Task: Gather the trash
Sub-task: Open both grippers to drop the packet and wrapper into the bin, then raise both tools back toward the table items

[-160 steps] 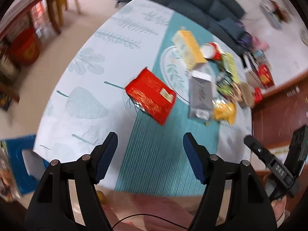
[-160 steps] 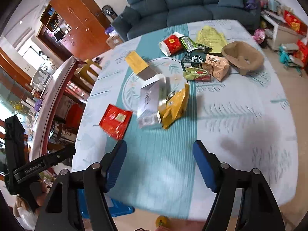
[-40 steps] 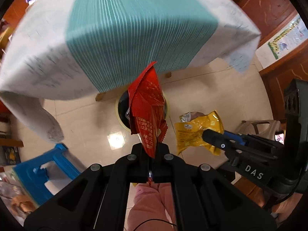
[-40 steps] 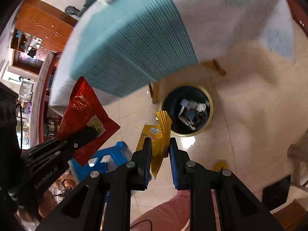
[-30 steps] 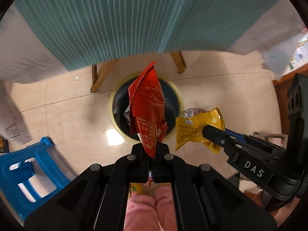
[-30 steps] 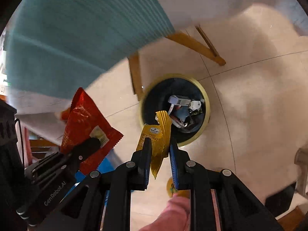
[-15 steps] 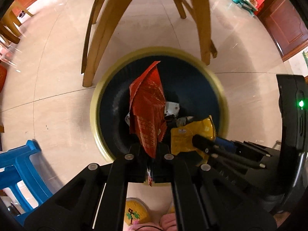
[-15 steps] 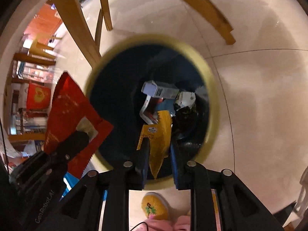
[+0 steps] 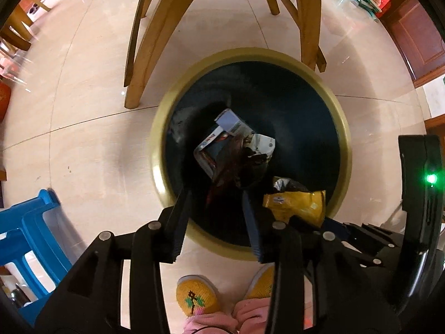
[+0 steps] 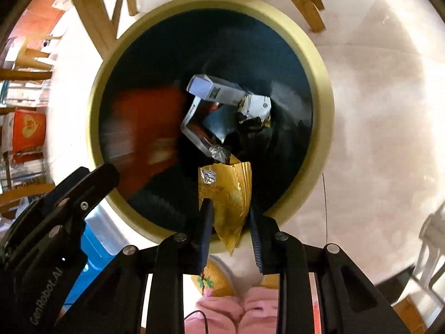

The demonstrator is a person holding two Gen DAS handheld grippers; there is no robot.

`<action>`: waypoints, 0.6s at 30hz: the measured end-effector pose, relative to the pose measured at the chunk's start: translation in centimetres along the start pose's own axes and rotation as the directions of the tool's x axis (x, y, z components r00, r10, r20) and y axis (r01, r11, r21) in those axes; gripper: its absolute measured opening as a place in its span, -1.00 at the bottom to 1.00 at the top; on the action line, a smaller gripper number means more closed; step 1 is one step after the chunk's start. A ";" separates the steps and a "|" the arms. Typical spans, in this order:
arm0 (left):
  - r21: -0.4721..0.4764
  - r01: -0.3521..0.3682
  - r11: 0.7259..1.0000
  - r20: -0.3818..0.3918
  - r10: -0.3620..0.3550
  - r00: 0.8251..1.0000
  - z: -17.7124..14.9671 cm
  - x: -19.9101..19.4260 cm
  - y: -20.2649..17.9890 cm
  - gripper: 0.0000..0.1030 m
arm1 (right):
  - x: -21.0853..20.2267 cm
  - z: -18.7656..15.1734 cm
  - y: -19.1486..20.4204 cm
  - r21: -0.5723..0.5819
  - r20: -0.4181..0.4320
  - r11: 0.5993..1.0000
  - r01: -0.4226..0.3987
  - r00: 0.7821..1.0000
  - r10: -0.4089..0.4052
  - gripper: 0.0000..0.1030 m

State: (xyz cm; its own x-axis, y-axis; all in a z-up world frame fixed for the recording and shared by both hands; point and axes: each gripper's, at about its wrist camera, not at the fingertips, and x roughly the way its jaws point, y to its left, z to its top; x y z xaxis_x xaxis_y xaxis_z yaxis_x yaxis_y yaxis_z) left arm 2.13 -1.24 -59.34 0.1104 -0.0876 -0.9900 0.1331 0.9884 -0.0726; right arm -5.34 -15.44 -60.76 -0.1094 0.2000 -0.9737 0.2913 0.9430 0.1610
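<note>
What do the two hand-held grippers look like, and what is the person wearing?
Both the left hand-held gripper and the right hand-held gripper are black linkage frames with silver rivets and blue-edged fingers. One housing carries white lettering, another a green light. The person wears pink trousers and yellow slippers.

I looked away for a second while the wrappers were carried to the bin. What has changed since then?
Both tools dropped close over the bin. The left tool has just been opening and let go of the red wrapper, now a blur falling inside. The right tool has been opening too; the yellow wrapper hangs loosely between its jaws. The boxes in the bin lie as before.
</note>
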 end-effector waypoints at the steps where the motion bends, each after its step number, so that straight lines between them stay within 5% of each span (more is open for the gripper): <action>1: 0.004 -0.002 1.000 0.000 0.002 1.000 0.0 -0.1 0.0 -0.33 | 0.0 -0.2 0.0 0.007 -0.008 1.000 0.010 1.000 -0.010 -0.52; 12: 0.016 -0.002 1.000 0.036 0.001 0.999 -0.9 -4.0 0.1 -0.29 | -3.5 -0.6 0.3 0.066 0.076 0.998 0.002 0.997 -0.007 -0.35; 15: 0.021 -0.008 1.000 0.074 0.007 0.997 -1.2 -6.1 0.0 0.05 | -5.7 -0.6 0.6 0.077 0.144 0.996 -0.033 0.989 0.022 -0.34; 18: 0.028 -0.022 0.999 0.100 0.019 0.995 -1.2 -8.2 -0.1 0.11 | -8.4 -0.8 0.6 0.070 0.182 0.996 -0.058 0.982 0.044 -0.33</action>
State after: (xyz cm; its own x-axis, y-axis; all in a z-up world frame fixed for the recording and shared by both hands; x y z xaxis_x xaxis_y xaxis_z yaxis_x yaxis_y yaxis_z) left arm -0.02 -0.50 -51.33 0.2109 -0.0809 -0.9742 0.1578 0.9863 -0.0477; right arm -5.02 -16.32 -52.40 0.0783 0.1895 -0.9787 0.3629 0.9090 0.2050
